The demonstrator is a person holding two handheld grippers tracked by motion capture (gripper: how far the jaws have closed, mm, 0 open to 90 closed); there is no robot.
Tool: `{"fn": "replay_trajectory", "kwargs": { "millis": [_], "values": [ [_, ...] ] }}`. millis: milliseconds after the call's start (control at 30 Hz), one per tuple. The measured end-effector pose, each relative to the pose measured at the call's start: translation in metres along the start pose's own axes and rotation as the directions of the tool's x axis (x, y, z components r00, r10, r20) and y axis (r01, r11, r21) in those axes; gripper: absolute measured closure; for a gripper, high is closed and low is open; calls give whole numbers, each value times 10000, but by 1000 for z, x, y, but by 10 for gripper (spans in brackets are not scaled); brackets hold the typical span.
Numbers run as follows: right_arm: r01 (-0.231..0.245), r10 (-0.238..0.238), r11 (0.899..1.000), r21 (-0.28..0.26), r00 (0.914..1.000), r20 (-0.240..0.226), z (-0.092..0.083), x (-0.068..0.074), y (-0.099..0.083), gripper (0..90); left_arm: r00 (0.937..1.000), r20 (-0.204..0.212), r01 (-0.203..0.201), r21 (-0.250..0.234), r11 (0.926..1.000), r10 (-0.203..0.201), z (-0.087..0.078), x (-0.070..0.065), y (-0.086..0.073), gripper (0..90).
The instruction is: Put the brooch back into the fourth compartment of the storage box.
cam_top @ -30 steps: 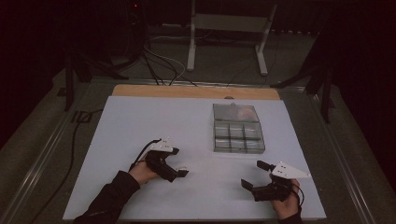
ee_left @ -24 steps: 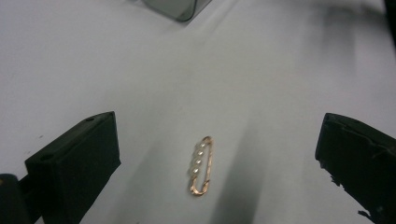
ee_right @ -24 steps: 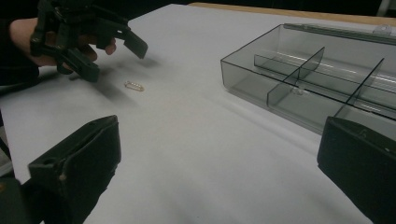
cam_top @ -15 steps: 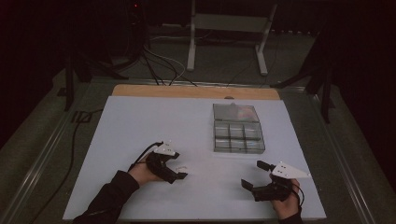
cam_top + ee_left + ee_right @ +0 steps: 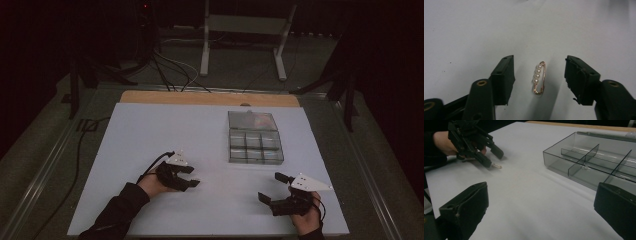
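A small gold safety pin with a row of white pearls (image 5: 538,77) lies flat on the white table top. My left gripper (image 5: 539,67) straddles it, one black jaw on each side and a clear gap between each pad and the pin. Its jaws have just been closing and stand open around the pin. From above, the left gripper (image 5: 193,176) sits at the table's near left, held by a hand in a dark sleeve. My right gripper (image 5: 270,186) rests at the near right, wide open with nothing in it. In the right gripper view the pin (image 5: 497,166) lies by the left gripper (image 5: 494,157).
A clear smoky plastic organiser box (image 5: 255,161) with several compartments stands right of centre, its lid open at the back; its front wall (image 5: 559,161) is near the right gripper (image 5: 541,192). A wooden strip (image 5: 210,98) edges the far side. Cables and a metal stand lie beyond.
The left gripper's jaws have drawn closer together around the pin. Neither hand has shifted, and the right gripper is as before.
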State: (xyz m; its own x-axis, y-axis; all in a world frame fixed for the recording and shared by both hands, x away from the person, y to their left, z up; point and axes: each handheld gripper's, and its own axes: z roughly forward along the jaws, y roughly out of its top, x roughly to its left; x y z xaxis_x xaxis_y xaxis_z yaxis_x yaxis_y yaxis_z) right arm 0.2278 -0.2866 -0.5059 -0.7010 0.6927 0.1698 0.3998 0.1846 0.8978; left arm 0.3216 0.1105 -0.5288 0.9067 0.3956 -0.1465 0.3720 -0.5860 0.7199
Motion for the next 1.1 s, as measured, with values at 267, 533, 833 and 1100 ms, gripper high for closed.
{"fn": "replay_trajectory", "kwargs": {
  "millis": [267, 533, 833, 1100],
  "values": [
    [-4, 4, 10000, 20, 10000, -19, 0, 0, 0, 0, 9998, 172, -64, 195, 9998, 61, 3, 3, -2, 574],
    [26, -26, 10000, 13, 10000, -14, 0, 1, 0, 0, 9989, 57, -471, 380, 9982, 470, 4, 0, 0, 695],
    [24, -24, 10000, 50, 10000, 1, 1, 1, -1, 0, 9957, -193, -893, 813, 9927, 911, 6, -5, 5, 825],
    [23, -23, 10000, 31, 10000, 18, 0, 0, -1, 0, 9948, -23, -1010, 932, 9905, 1017, 7, -8, 7, 875]
  ]
}}
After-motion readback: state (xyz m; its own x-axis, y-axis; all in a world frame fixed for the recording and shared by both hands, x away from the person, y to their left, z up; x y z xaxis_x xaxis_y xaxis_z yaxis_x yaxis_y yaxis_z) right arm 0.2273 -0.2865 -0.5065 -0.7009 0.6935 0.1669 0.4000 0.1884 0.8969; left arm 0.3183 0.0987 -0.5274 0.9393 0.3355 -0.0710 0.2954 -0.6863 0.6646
